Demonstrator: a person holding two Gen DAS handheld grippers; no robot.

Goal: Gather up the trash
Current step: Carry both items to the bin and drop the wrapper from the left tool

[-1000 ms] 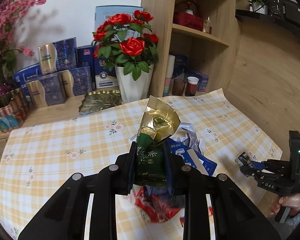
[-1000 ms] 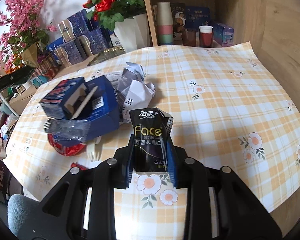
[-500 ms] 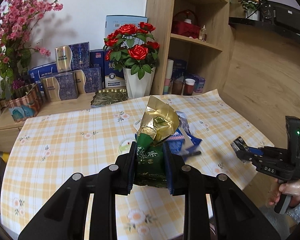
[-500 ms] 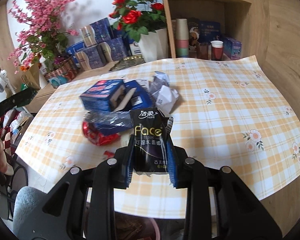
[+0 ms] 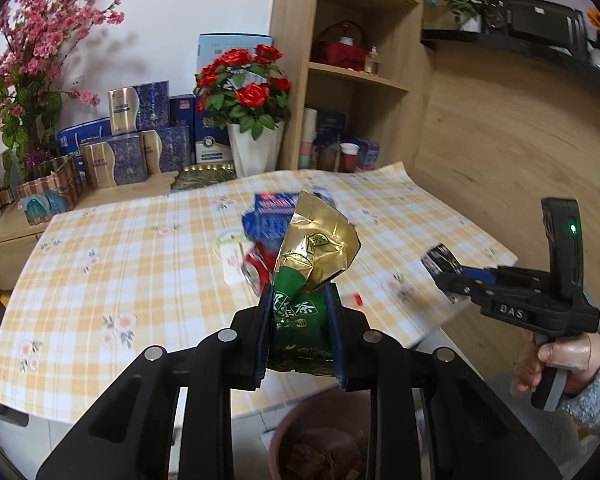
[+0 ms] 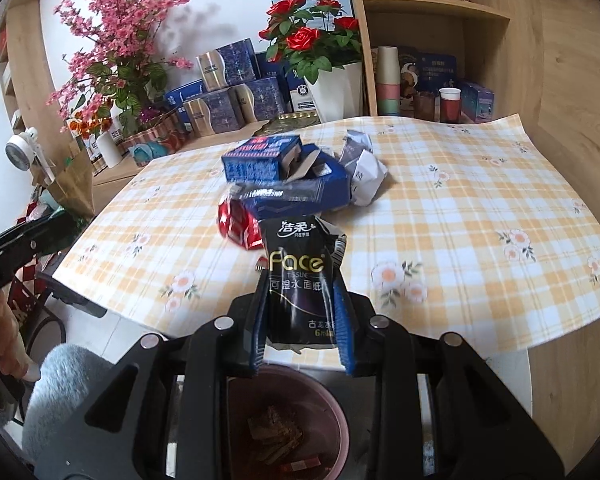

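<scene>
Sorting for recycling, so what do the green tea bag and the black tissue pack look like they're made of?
Green tea bag: seemingly foil laminate; its torn top is shiny, creased gold. Black tissue pack: probably thin glossy plastic film, wrinkled at its torn edges. Neither looks like paper.

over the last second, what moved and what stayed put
Both hand-held grippers pulled back off the table to above the pink bin: the left carrying the green and gold tea packet, the right the black tissue pack. Neither let go. The blue boxes, red wrapper and crumpled paper stayed on the table.
</scene>
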